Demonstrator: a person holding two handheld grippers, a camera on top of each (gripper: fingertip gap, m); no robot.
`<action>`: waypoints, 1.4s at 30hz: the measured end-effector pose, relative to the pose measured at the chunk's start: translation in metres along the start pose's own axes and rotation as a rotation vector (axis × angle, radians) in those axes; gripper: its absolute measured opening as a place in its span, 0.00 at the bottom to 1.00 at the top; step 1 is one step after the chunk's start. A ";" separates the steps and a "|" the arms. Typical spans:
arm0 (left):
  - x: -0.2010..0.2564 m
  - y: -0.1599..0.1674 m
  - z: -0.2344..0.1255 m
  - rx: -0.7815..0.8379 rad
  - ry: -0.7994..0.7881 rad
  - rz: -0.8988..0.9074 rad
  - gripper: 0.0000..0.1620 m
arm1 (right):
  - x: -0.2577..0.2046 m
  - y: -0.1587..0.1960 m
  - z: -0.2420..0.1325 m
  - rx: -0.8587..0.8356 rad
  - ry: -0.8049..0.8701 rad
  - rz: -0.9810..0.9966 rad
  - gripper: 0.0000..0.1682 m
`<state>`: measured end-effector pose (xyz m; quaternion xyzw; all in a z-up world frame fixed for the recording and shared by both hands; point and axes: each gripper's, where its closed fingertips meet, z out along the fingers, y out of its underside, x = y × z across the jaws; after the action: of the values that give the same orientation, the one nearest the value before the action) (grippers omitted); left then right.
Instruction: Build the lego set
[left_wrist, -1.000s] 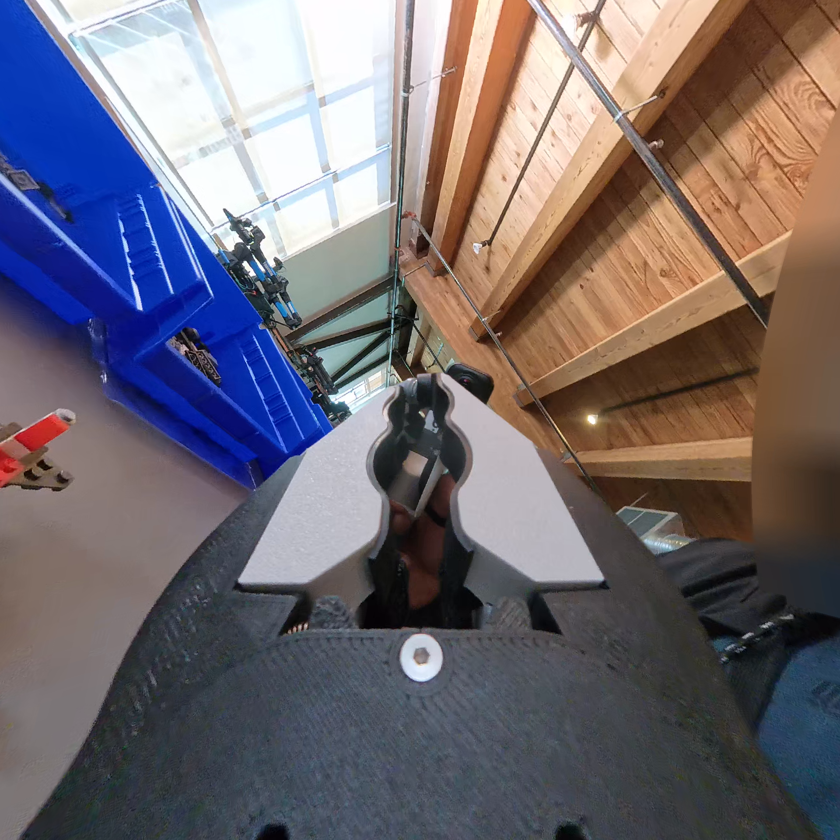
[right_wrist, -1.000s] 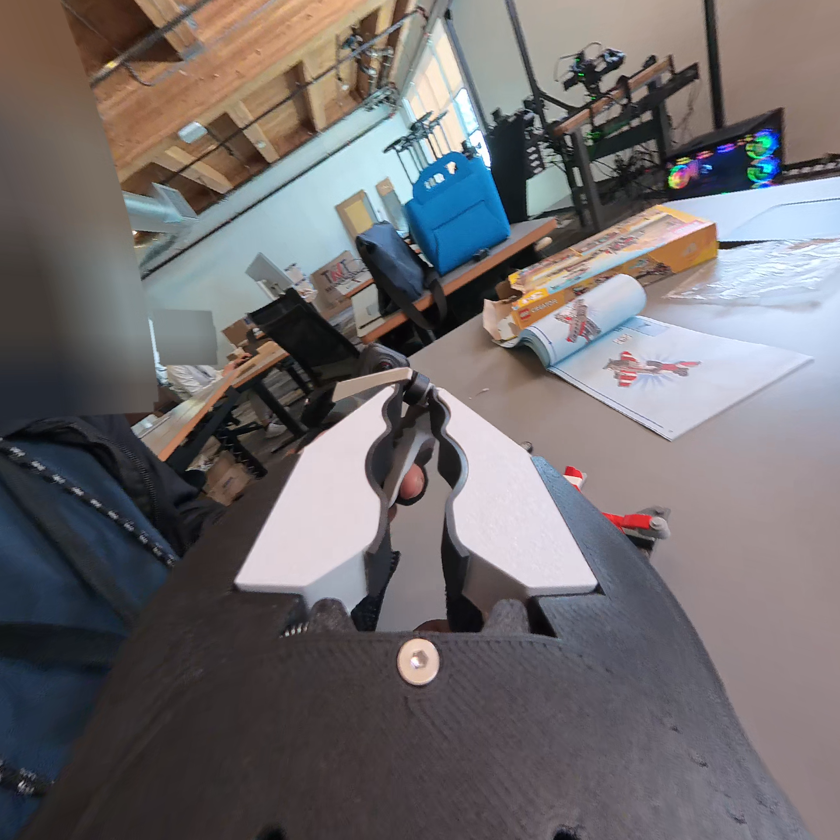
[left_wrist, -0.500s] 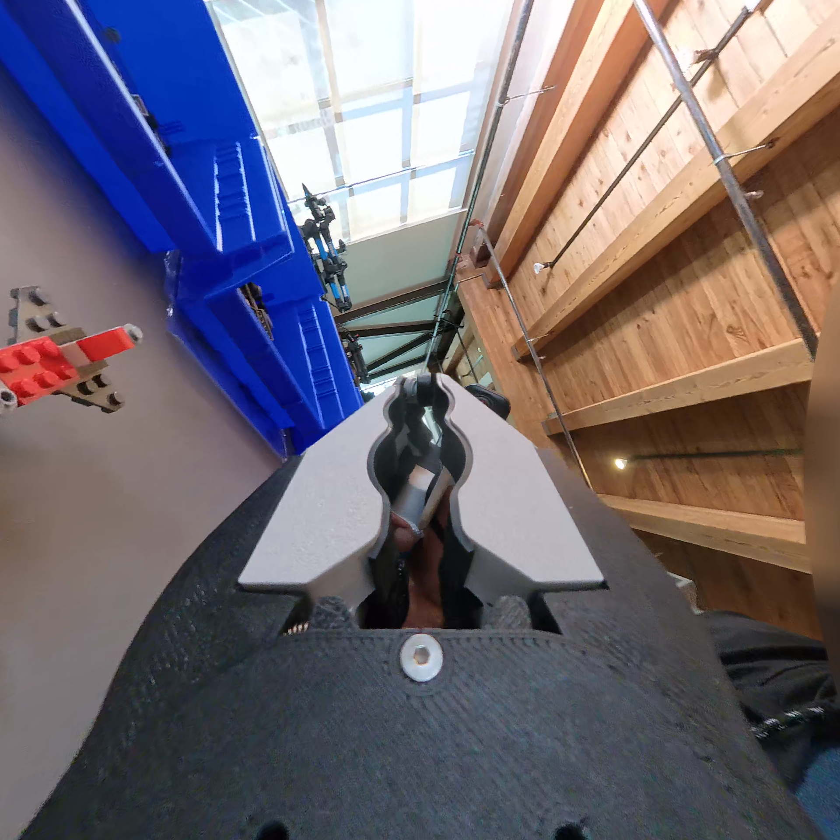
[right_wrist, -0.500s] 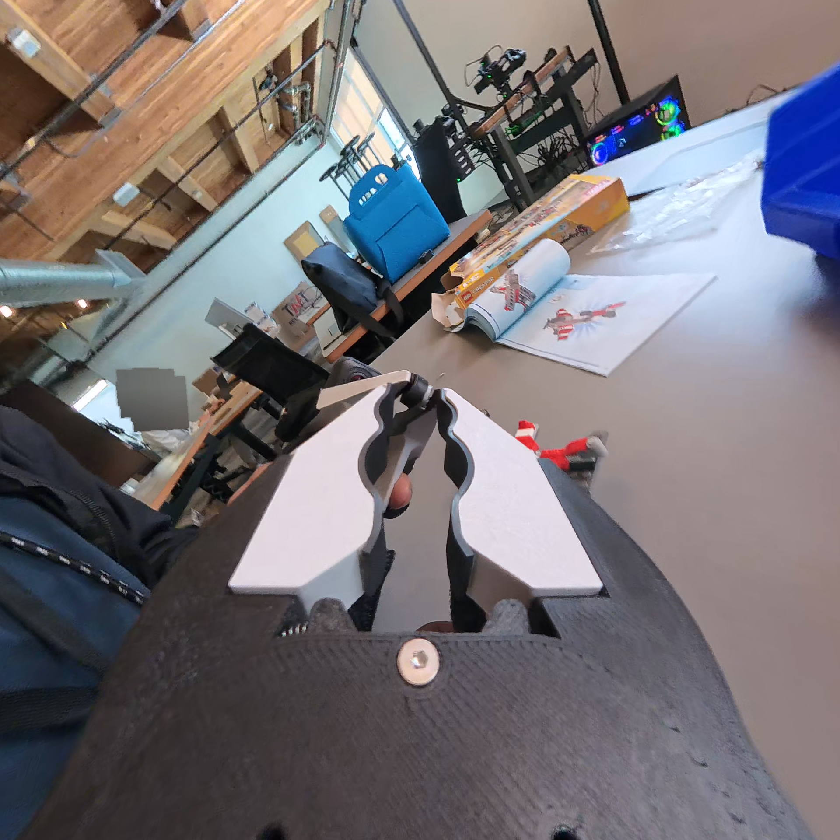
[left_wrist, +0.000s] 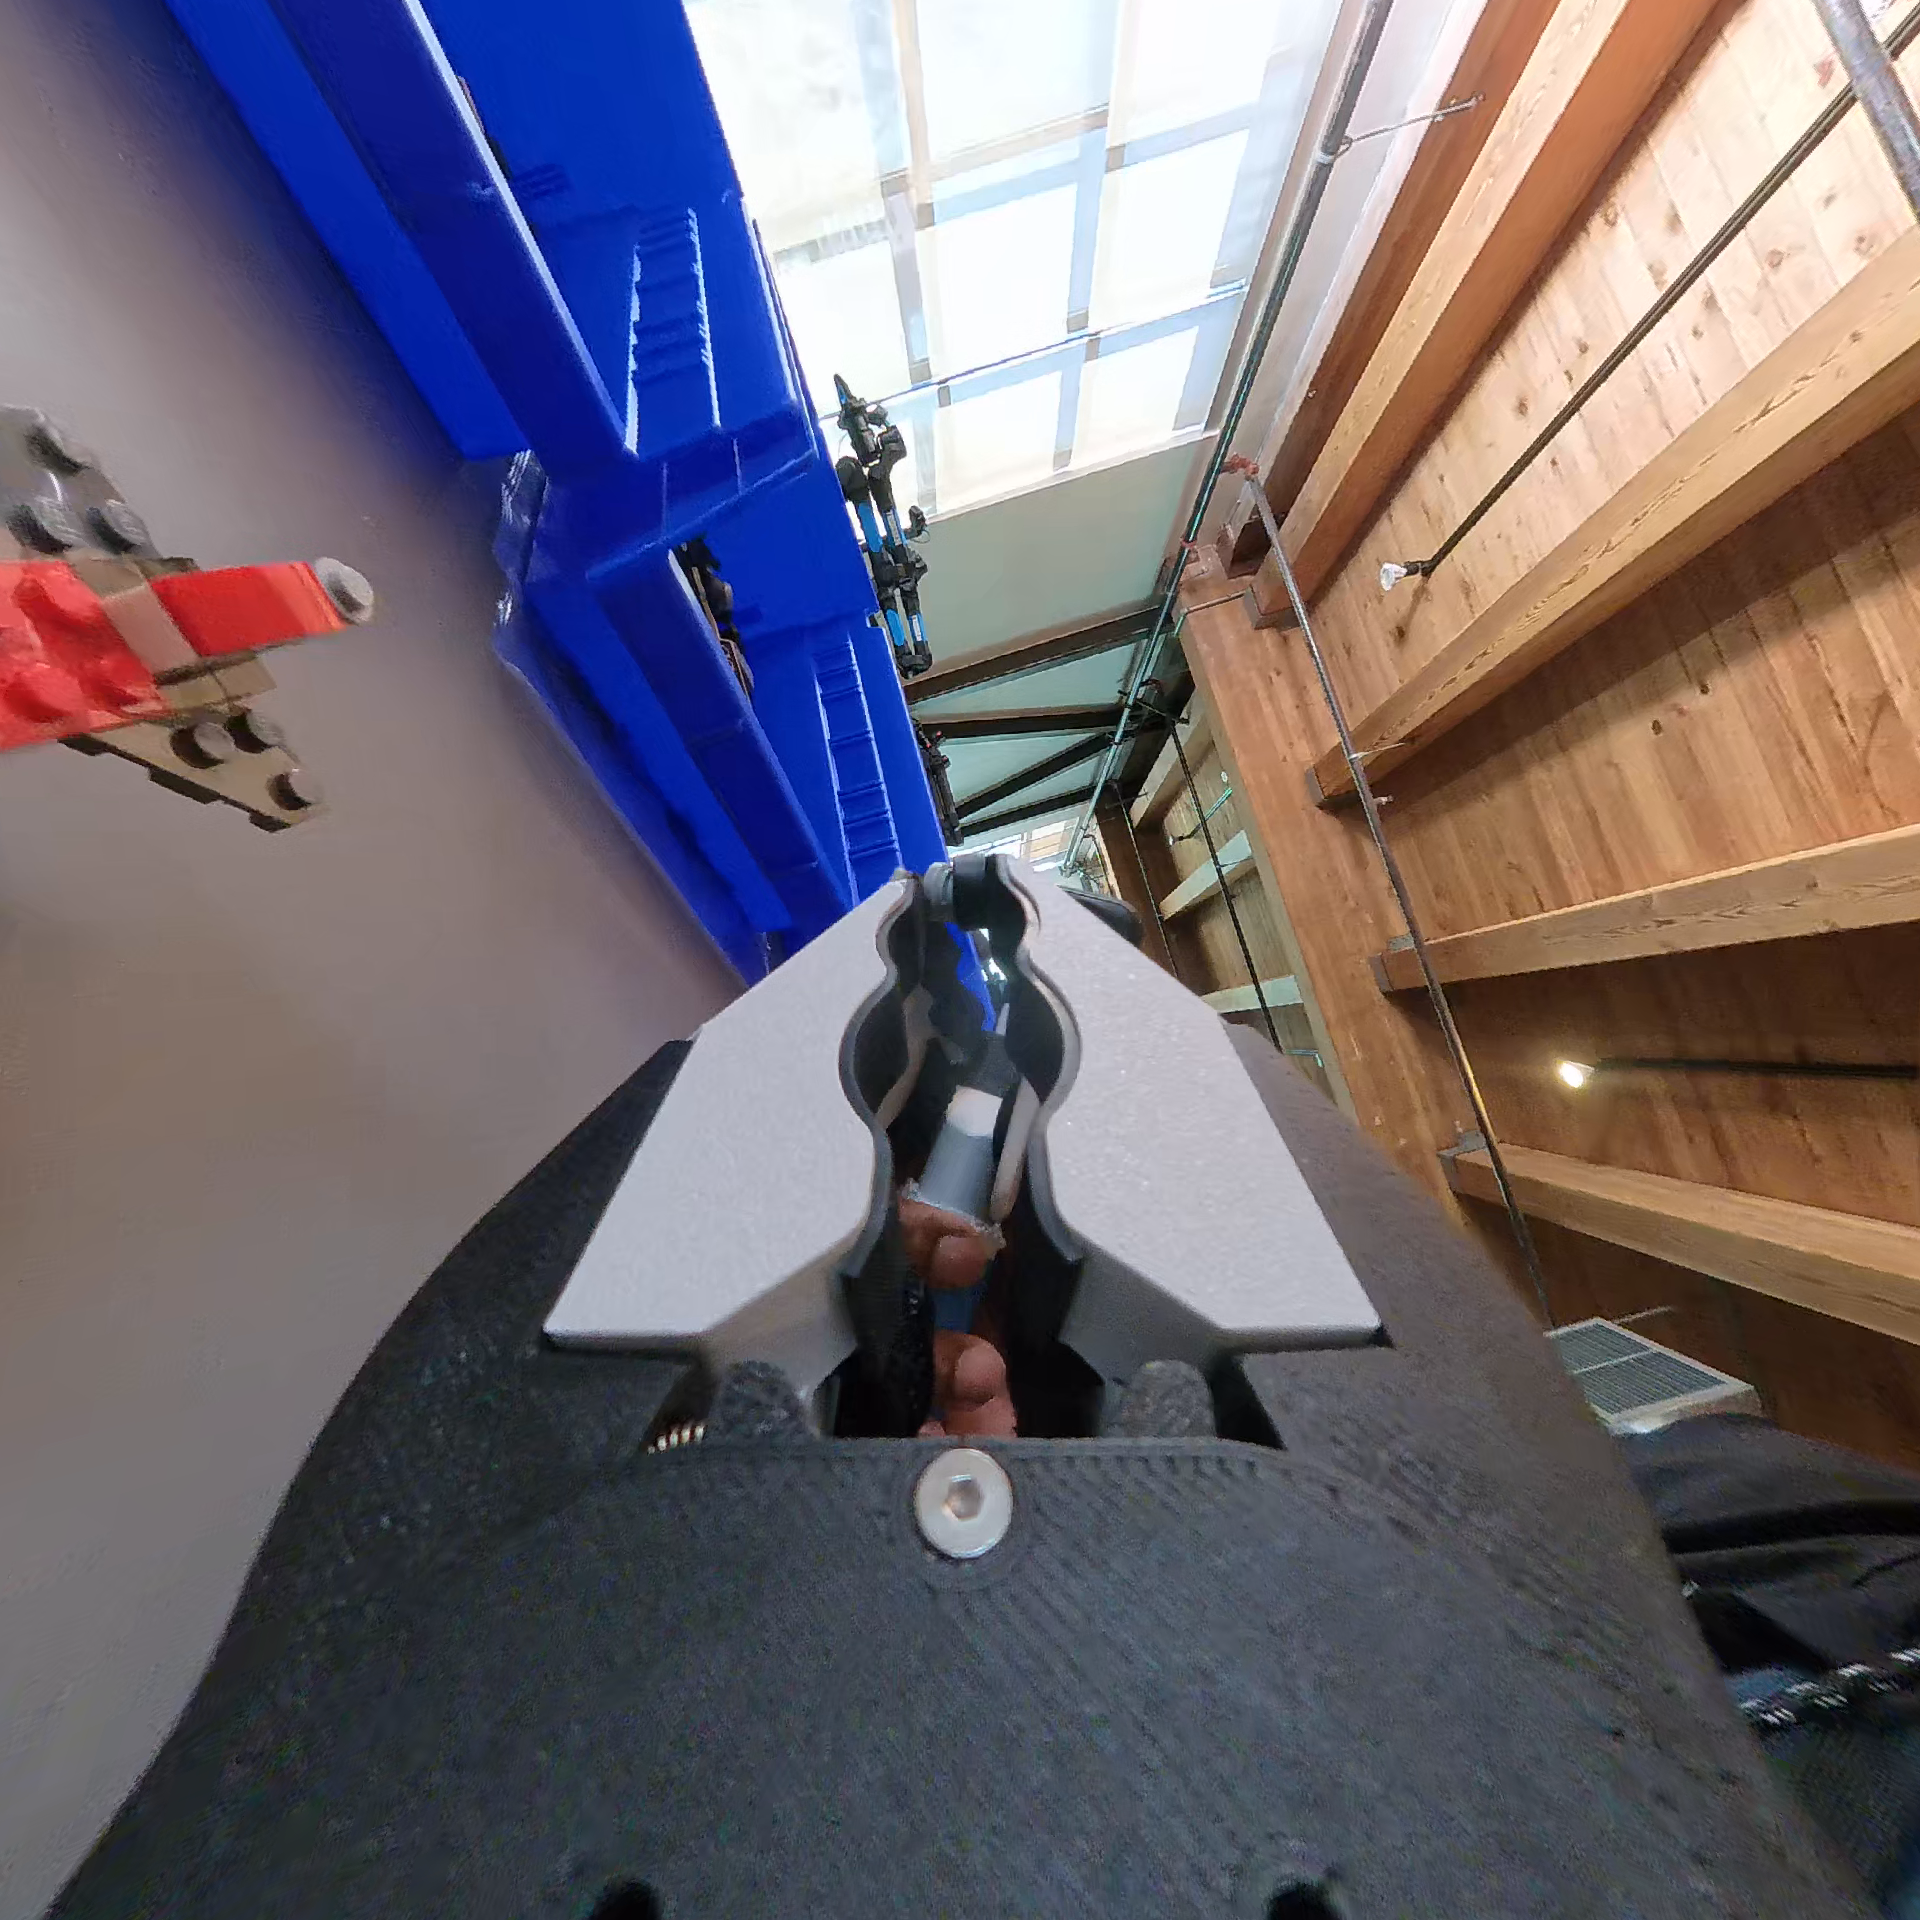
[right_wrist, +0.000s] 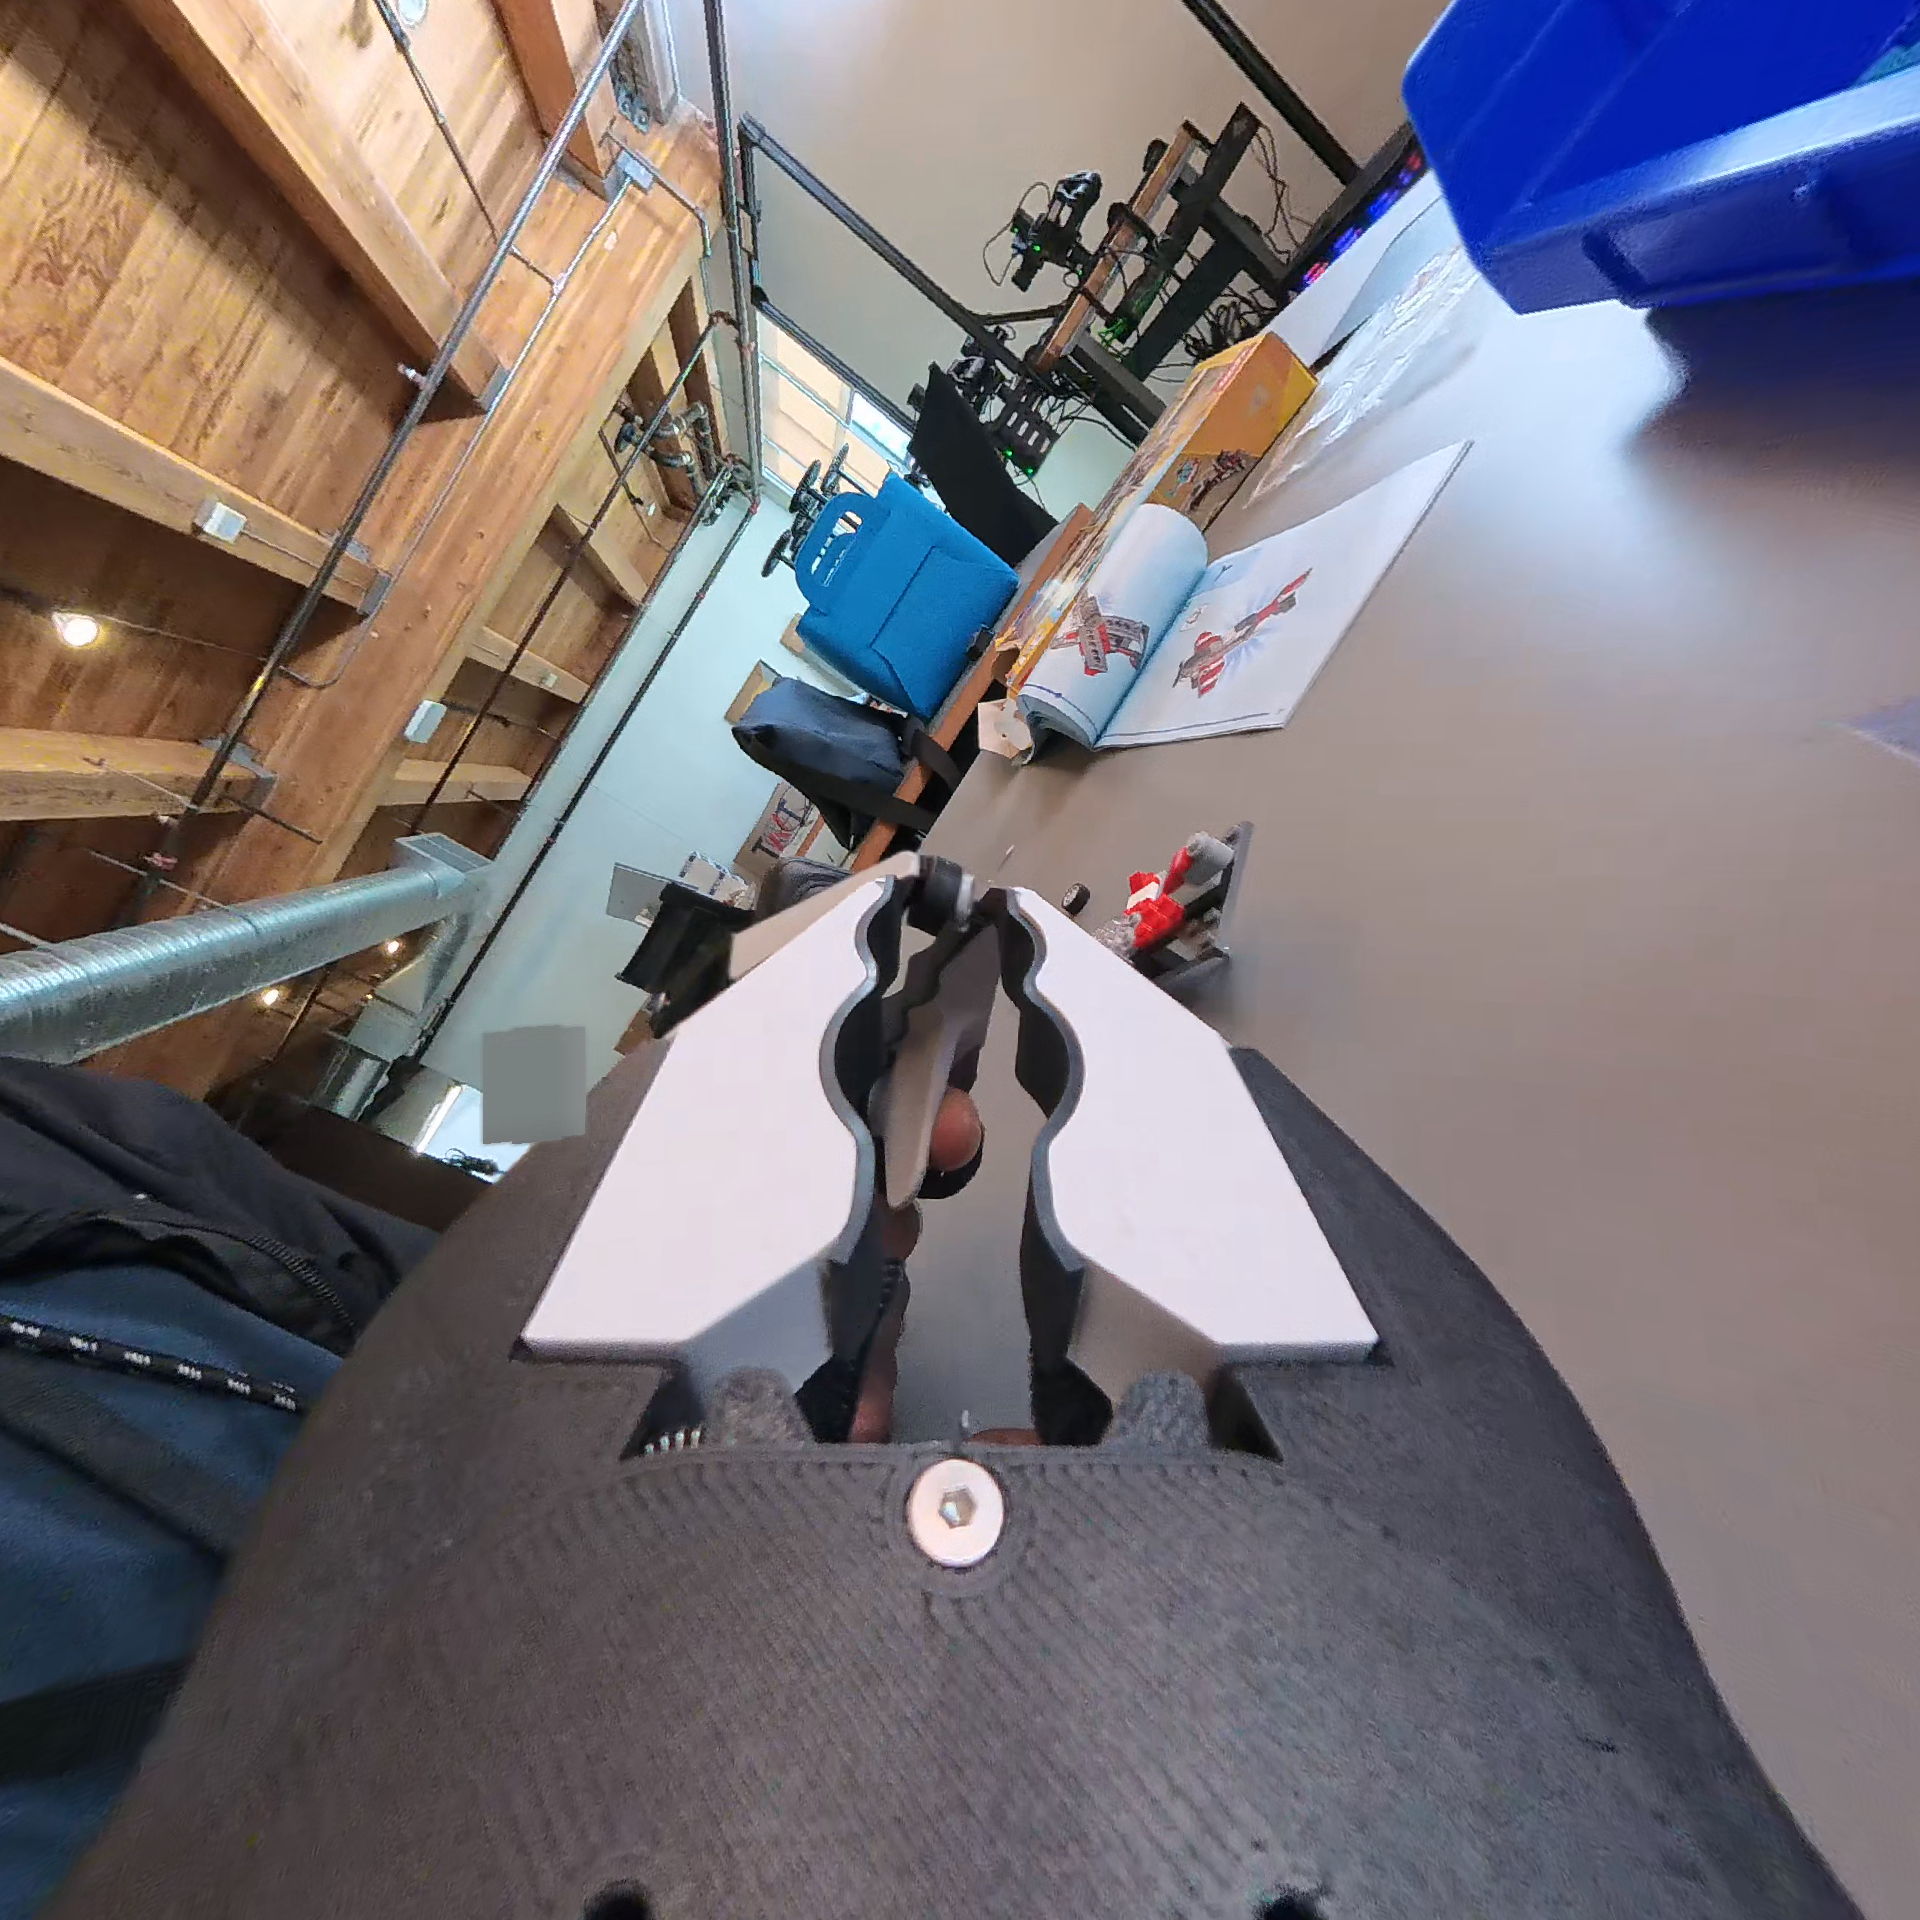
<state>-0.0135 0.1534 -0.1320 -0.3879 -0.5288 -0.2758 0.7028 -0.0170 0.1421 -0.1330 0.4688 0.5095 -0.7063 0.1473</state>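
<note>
A partly built red and dark grey lego model (left_wrist: 156, 644) lies on the grey table (left_wrist: 260, 1143), left of my left gripper (left_wrist: 961, 896). The left gripper is shut on a small grey and black round piece (left_wrist: 975, 900) at its tips. My right gripper (right_wrist: 940, 891) is shut on a small black wheel piece (right_wrist: 935, 885), tip to tip with the other gripper's grey finger (right_wrist: 821, 925). The model (right_wrist: 1174, 914) sits on the table just right of the right gripper's tips. A loose small black wheel (right_wrist: 1075, 894) lies beside it.
Blue plastic bins (left_wrist: 623, 416) stand along the table beyond the model; one shows top right in the right wrist view (right_wrist: 1662, 156). An open instruction booklet (right_wrist: 1247, 634) and a yellow box (right_wrist: 1216, 436) lie farther along the table (right_wrist: 1558, 935). A person's dark sleeve (right_wrist: 156, 1351) is at the left. My left and right fingertips are right by each other.
Both grippers have stayed shut tip to tip while rolling and tilting. The model now looks nearer in the left wrist view. A blue bin has come into the right wrist view.
</note>
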 end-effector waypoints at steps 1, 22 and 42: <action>0.000 0.001 0.002 -0.001 -0.001 0.003 0.06 | 0.001 -0.001 -0.002 0.004 -0.001 0.006 0.10; 0.004 0.008 0.017 -0.017 -0.036 0.054 0.06 | 0.001 -0.012 -0.012 0.046 0.004 -0.029 0.08; 0.027 0.012 0.025 -0.053 0.071 0.138 0.06 | -0.016 -0.028 -0.027 0.137 -0.111 -0.056 0.04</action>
<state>-0.0094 0.1817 -0.1054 -0.4318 -0.4680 -0.2539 0.7280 -0.0138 0.1731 -0.1044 0.4236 0.4639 -0.7683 0.1229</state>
